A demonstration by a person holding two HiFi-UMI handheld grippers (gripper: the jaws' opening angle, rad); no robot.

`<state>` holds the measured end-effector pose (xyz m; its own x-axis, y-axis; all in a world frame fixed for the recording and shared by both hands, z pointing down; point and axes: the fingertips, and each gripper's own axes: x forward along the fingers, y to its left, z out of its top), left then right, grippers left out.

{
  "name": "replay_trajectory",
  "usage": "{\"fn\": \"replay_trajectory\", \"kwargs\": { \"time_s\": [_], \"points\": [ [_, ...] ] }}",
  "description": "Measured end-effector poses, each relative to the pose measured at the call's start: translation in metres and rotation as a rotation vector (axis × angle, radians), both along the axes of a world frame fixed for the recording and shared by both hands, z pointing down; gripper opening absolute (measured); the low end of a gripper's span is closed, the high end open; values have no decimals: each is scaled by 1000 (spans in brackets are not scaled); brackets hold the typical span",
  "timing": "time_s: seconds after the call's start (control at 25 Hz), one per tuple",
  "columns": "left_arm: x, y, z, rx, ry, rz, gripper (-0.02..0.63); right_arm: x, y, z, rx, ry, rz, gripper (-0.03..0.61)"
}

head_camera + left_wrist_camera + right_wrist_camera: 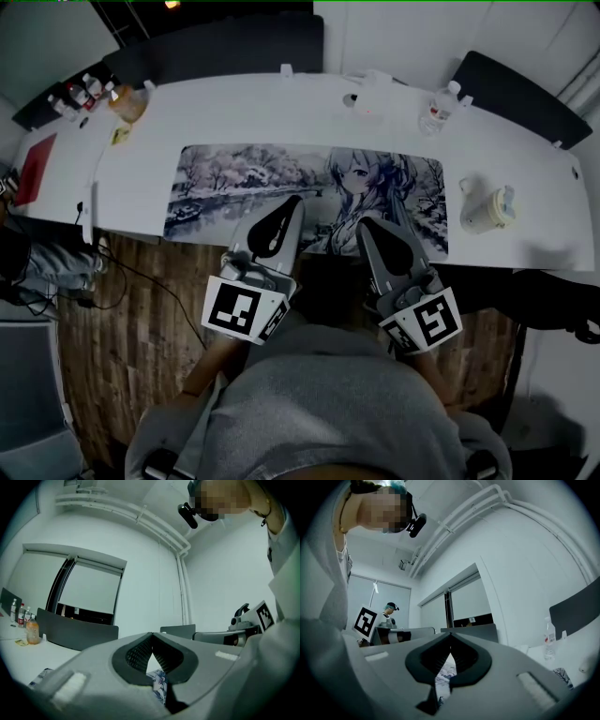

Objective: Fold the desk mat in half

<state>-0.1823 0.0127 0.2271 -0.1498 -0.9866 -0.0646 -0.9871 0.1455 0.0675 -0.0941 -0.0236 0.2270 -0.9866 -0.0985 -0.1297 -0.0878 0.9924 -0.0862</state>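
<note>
The desk mat [244, 183], printed with a grey winter scene and a cartoon figure, lies flat and unfolded along the near side of the white table [281, 112]. My left gripper [296, 199] and right gripper [361, 223] reach side by side over the middle of the mat's near edge, pointing away from me. Both are shut, tips together, with nothing seen between them. In the left gripper view the closed gripper [151, 634] shows a strip of mat [158, 684] below it. The right gripper view shows the same: shut gripper [451, 634] above the mat [444, 677].
A water bottle [437, 108] stands at the back right and a white cup [487, 208] sits right of the mat. An orange bottle [128, 101] and a red notebook [36, 169] are at the left. Dark chairs [225, 47] line the far side. Another person [389, 611] stands beyond.
</note>
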Motion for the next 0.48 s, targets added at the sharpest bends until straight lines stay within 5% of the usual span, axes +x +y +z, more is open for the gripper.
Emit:
{"fn": "replay_trajectory", "kwargs": {
  "time_s": [0.48],
  "points": [
    [0,-33,-2,-29,-13,123,-2,-2,-20,-1,-51,24,102,2]
  ]
}}
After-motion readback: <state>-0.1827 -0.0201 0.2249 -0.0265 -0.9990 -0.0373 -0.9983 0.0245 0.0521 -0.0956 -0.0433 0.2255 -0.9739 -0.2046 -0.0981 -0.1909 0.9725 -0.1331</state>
